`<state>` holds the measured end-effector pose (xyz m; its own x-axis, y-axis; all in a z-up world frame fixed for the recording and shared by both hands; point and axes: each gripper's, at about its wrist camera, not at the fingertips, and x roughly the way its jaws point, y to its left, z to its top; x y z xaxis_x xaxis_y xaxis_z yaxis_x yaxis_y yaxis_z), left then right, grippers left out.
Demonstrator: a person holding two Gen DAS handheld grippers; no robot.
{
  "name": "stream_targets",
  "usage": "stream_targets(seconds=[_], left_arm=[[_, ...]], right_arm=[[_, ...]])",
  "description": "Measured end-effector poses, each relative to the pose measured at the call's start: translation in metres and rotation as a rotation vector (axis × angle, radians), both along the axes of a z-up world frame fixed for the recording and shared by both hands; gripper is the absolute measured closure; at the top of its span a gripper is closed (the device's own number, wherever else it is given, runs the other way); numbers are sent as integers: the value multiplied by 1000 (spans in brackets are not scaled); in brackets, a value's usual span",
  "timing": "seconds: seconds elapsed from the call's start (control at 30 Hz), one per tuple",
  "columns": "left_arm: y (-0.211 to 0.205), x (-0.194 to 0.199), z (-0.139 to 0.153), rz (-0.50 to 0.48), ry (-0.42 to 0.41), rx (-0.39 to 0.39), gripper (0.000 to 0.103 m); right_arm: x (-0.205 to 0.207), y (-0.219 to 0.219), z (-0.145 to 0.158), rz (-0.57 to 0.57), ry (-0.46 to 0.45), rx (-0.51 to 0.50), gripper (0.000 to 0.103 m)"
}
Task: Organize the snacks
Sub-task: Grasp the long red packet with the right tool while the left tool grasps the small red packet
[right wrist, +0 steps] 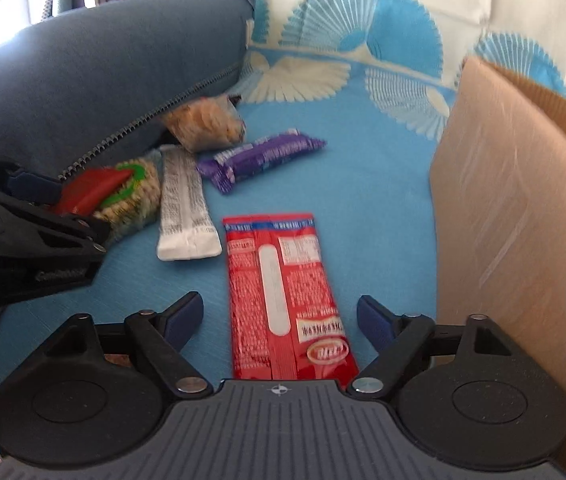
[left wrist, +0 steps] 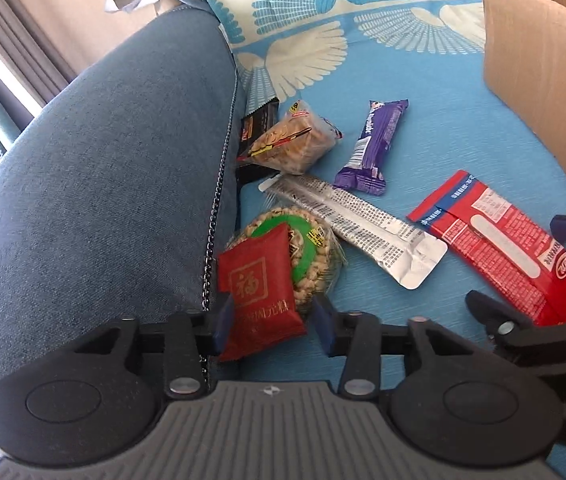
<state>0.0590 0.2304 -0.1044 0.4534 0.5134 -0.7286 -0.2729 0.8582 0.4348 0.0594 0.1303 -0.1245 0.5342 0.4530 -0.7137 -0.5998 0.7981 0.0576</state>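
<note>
Against the sofa's armrest [left wrist: 95, 184], 6 snacks lie loose on the blue cover [left wrist: 423, 128], with a cardboard box [left wrist: 539, 92] at the seat's far side. Nearest the armrest, a small red pouch [left wrist: 261, 284] printed with a gold "福" leans on a round cracker pack [left wrist: 315, 256]; the left gripper [left wrist: 271, 324] straddles the pouch, jaws narrow, and whether the pads bite yet I cannot tell. Toward the box lies a long red packet [right wrist: 283, 300], label side up with dense small print I cannot read and an oval logo; the right gripper [right wrist: 279, 320] stands wide around its near end, pads clear of it. Both look light, crinkly and slippery, probably brittle inside, so a gentle pinch across the width near an end seam should serve. Further back sit a silver sachet [left wrist: 355, 220], a purple bar [left wrist: 371, 144] with blurred lettering, and a clear bag [left wrist: 295, 140] over a dark wrapper [left wrist: 257, 128].
</note>
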Motion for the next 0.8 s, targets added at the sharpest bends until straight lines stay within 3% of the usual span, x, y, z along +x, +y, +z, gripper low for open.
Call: stream_targets(seconds=[0.03, 0.1, 0.17, 0.4, 0.53, 0.7, 0.8], left_arm=[[1, -1, 0, 6, -1, -2, 71], [3, -3, 3, 24, -23, -1, 84], [6, -7, 8, 43, -55, -6, 94], [13, -30, 33, 23, -194, -49, 98], [25, -46, 50, 0, -294, -184, 98], [34, -57, 59, -33, -274, -393, 98], [34, -62, 63, -49, -263, -476, 98]], right_arm=[[1, -2, 0, -7, 12, 13, 26], [3, -4, 1, -8, 10, 22, 46], [2, -6, 2, -5, 13, 32, 50], [-12, -10, 14, 33, -15, 51, 55], [-30, -17, 27, 79, -63, 57, 55], [-51, -26, 36, 110, -65, 36, 56], [-65, -31, 41, 125, -68, 15, 56]])
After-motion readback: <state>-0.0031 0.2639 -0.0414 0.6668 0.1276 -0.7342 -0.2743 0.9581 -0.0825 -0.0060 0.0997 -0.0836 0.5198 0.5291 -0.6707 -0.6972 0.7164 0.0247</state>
